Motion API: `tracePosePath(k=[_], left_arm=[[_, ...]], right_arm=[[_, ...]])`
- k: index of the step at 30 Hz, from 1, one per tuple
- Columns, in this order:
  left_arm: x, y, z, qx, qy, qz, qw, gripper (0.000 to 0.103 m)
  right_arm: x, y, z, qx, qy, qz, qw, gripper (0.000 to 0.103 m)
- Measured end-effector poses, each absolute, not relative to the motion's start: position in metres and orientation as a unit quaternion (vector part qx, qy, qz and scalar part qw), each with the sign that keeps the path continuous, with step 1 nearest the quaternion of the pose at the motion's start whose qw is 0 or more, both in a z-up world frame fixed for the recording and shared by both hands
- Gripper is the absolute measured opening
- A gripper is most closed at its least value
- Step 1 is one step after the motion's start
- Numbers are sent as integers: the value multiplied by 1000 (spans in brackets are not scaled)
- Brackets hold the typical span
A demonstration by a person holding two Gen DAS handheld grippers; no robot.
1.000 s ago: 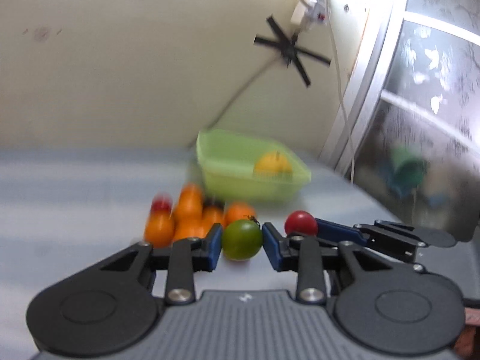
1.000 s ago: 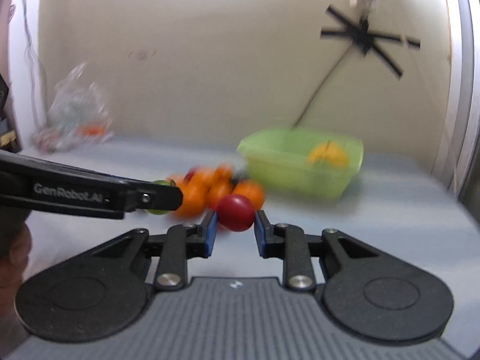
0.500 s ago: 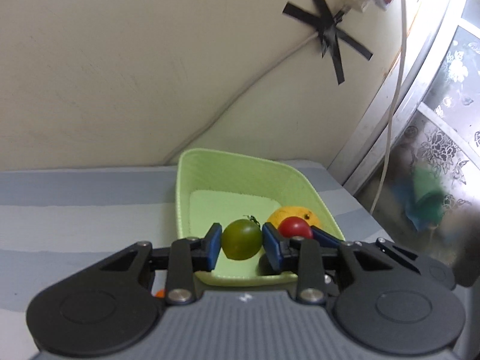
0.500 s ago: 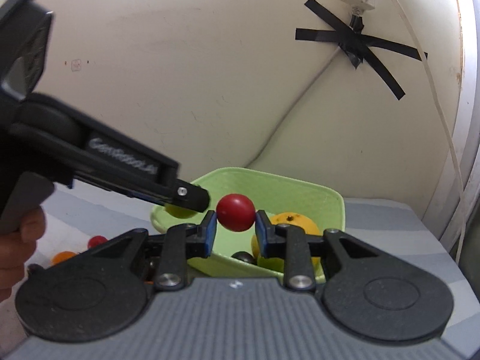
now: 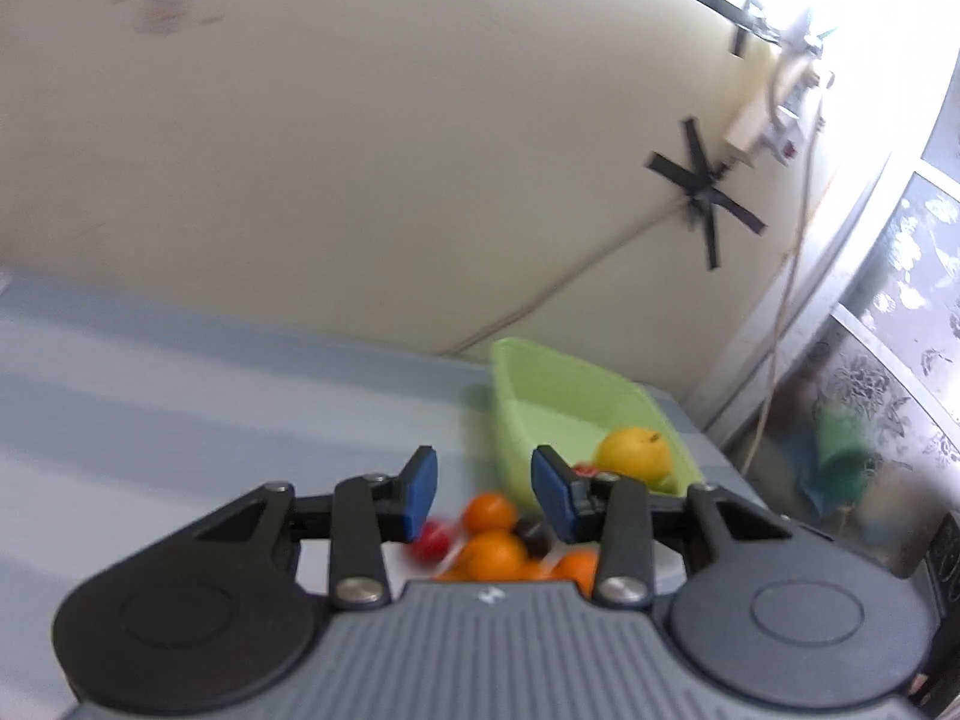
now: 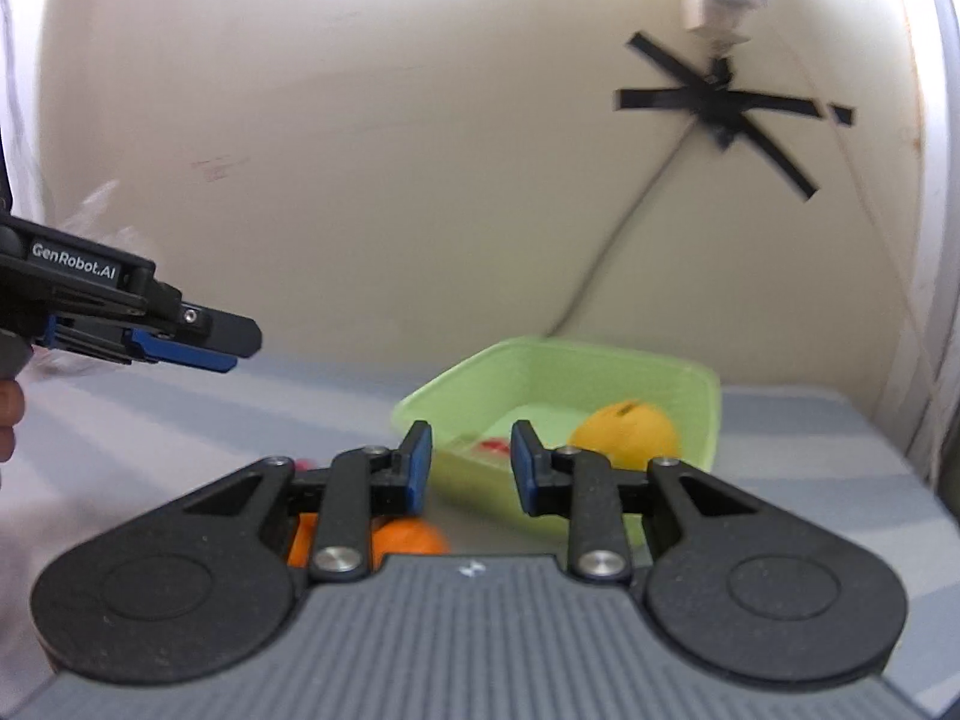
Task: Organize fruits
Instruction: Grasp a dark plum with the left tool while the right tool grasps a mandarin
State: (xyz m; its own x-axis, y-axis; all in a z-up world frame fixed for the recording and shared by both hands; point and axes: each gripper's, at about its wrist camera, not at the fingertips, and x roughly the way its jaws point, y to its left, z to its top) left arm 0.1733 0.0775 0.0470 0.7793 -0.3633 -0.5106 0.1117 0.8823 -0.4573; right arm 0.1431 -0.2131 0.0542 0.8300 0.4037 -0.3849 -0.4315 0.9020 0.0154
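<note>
Both claws had let go of their fruit since half a second before: the green tomato was gone from the left claw [image 5: 483, 491] and the red one from the right claw [image 6: 470, 464], and each had drawn back from over the green basket [image 5: 543, 381].

The left claw's jaws were opening, blue pads apart with nothing between them. Beyond and below its gap lay the blurred pile of oranges [image 5: 493, 546] on the bench [image 5: 180, 396], with a small red fruit [image 5: 429, 543] at the pile's left edge and a dark fruit [image 5: 534, 534] among them.

The right claw's pads also stood apart, empty. Through its gap showed the basket's near wall and a red fruit [image 6: 495, 446] lying on the basket floor, blurred. A yellow-orange citrus [image 6: 624, 432] sat in the basket's right half. One orange [image 6: 408, 537] showed under the right claw's left finger.

At the left edge of the right wrist view, a hand [image 6: 9, 420] carried the left claw above the bench, well left of the basket.
</note>
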Motion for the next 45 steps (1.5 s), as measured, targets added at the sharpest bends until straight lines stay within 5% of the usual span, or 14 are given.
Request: tracePosePath(k=[11,14,26,29,31,45], left_arm=[[132,79,6,-217,344,-121,906,46],[129,77,2,-217,345,-124,905,46],[126,62,-2,-163,347,-104,918,46],[130,53,-4,-140,350,-96,921,41],[132,48,-8,-125,352,-89,923,23],[85,9,2,-119,343,-158,918,24]], right_arm=[[115,-141,26,-146,208,291,922,32],[118,-129,20,-163,210,298,917,46],[101,-133,14,-189,208,283,917,41],[88,-145,16,-173,216,286,917,41],[82,-150,14,-165,224,287,917,41],[63,-176,11,-105,250,240,932,42]])
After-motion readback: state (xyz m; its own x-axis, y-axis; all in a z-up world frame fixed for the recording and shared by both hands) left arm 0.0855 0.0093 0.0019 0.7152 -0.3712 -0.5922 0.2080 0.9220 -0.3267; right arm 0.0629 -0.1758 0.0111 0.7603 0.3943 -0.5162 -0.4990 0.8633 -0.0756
